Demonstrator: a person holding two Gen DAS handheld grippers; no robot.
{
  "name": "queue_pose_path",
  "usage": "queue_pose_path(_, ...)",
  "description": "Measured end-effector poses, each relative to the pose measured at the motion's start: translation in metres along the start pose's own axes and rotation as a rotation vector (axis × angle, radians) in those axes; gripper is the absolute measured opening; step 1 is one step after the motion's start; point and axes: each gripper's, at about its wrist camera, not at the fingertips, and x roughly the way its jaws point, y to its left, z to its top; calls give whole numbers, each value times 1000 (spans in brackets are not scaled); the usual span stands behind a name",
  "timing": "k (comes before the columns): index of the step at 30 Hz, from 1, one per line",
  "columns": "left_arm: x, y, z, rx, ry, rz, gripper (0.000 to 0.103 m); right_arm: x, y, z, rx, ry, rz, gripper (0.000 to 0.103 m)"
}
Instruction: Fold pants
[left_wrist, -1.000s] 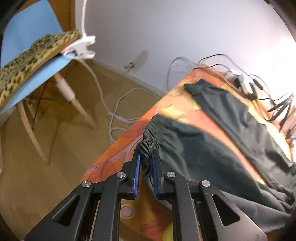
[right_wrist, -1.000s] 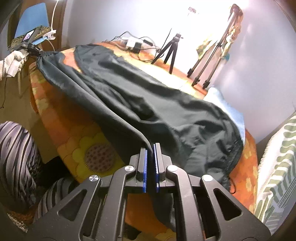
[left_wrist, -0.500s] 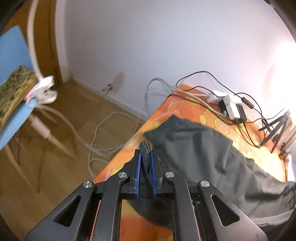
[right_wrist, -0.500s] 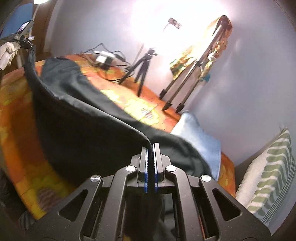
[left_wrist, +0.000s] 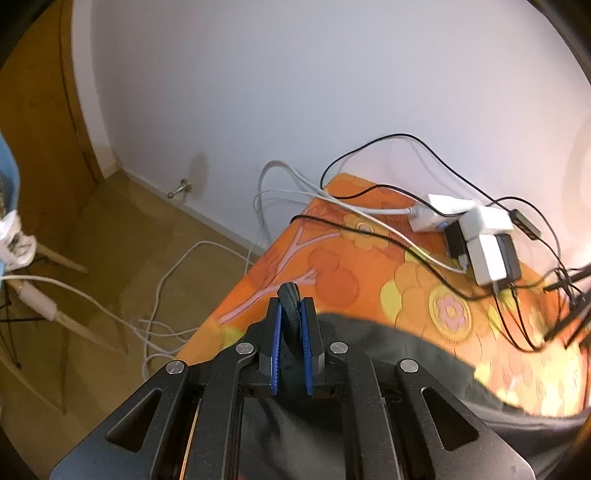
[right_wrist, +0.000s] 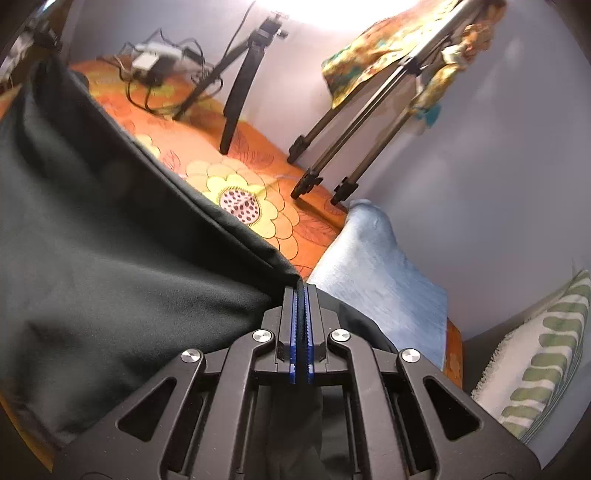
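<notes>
Left wrist view: left gripper (left_wrist: 291, 325) pinches a bunched edge of the pants (left_wrist: 388, 354), cloth trailing to 4 o'clock over the orange cover (left_wrist: 332, 266) | right gripper (right_wrist: 303, 314) clamped on another edge, fabric stretching toward 10 o'clock | likely carrying one side across for a fold.

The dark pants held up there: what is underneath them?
Under the pants lies an orange flowered cover, bare toward the wall, and a light blue cloth beside the right gripper. Whatever lies beneath the draped fabric is hidden.
</notes>
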Motion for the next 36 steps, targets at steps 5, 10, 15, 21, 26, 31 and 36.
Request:
queue_pose_path(5,17,-9,11,-9,33,-23,20,27,2,0,-9,56,-37,3)
queue_pose_path(10,-8,12,19,-7,-16,-45,35,45,4,-1,-12,119,-25,4)
queue_pose_path(15,-35,50,7,15,-26,-70,36,27,4,6,12,68,-53,52)
queue_pose_path(21,-24,76,-24,29,63,-116,36,-31,29,23,68,-44,118,59)
queue_pose_path(26,-7,69,-34,11,89,-161,52,-72,86,29,23,-95,393,60)
queue_pose_path(31,6,65,-39,-1,101,-188,54,-79,147,25,-64,-60,588,60)
queue_pose_path(36,12,64,-42,-8,99,-179,54,-74,187,15,-161,-27,610,60)
